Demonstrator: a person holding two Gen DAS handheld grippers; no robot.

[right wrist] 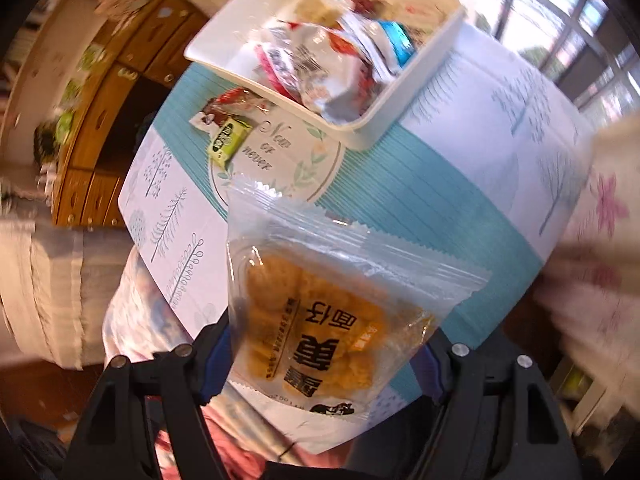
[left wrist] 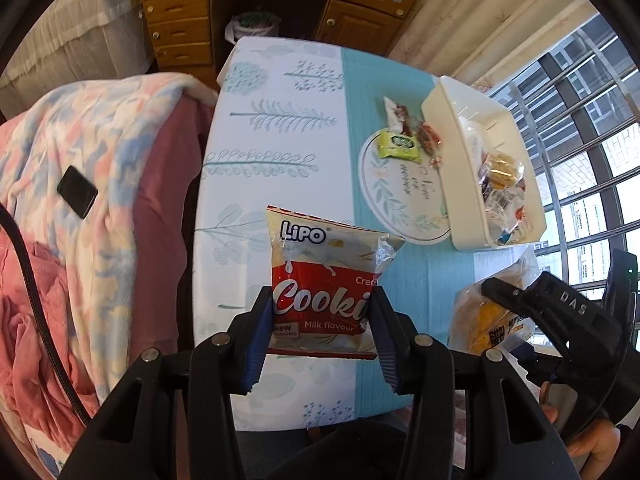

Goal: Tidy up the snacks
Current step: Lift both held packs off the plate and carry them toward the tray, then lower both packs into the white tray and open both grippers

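Observation:
My left gripper (left wrist: 320, 308) is shut on a red and white Lipo cookie packet (left wrist: 320, 276), held above the table's near edge. My right gripper (right wrist: 320, 364) is shut on a clear packet of yellow crispy snacks (right wrist: 320, 320); in the left wrist view that packet (left wrist: 492, 320) shows at lower right with the right gripper's black body (left wrist: 560, 308) over it. A white bin (left wrist: 448, 112) (right wrist: 384, 116) on the table holds several wrapped snacks. Beside the bin lie a green packet (left wrist: 400, 144) (right wrist: 230, 140) and a brown and red wrapper (left wrist: 400, 114) (right wrist: 230, 104).
The table (left wrist: 280, 128) (right wrist: 460, 200) wears a white and teal cloth with a leaf print. A bed with a pink and blue blanket (left wrist: 100, 160) and a black phone (left wrist: 78, 192) lies to the left. A wooden drawer cabinet (left wrist: 180, 20) stands beyond; a barred window (left wrist: 580, 140) is on the right.

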